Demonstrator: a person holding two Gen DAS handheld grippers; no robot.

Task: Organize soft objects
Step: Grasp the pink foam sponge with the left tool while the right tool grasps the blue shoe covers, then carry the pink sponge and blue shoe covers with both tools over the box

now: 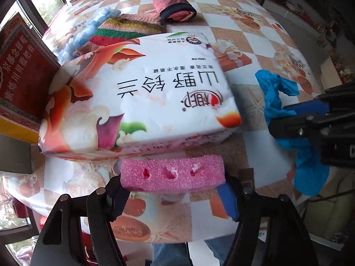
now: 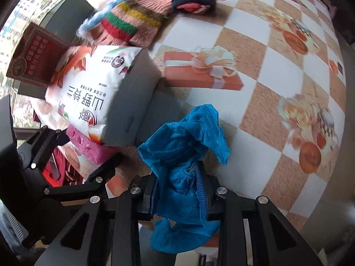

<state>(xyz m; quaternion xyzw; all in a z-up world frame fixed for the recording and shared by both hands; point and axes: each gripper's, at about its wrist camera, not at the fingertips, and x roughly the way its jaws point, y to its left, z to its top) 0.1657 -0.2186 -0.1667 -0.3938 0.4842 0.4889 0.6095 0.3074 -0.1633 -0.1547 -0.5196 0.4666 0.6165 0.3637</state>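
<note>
With its two black fingers pressed on either end of a pink porous foam sponge block (image 1: 173,175), the left gripper (image 1: 173,190) pinches it at the near table edge, the sponge's far side touching a white floral-printed soft tissue pack (image 1: 142,102). Right gripper (image 2: 180,190) is clamped on a crumpled blue nonwoven cloth (image 2: 186,155); fabric bulges above the blue pads and hangs below them, over the checkered orange-and-white tablecloth (image 2: 255,51). Blue cloth sits just right of the tissue pack, apart from it. Behind the pack: a striped pink, green, red and yellow knitted cloth (image 1: 126,31) touching its far edge, a fluffy light-blue yarn piece (image 1: 86,33) at its left, a rolled pink towel with dark border (image 1: 175,5) farther back. Red printed cardboard box (image 1: 24,75) stands left of the pack, against it.
</note>
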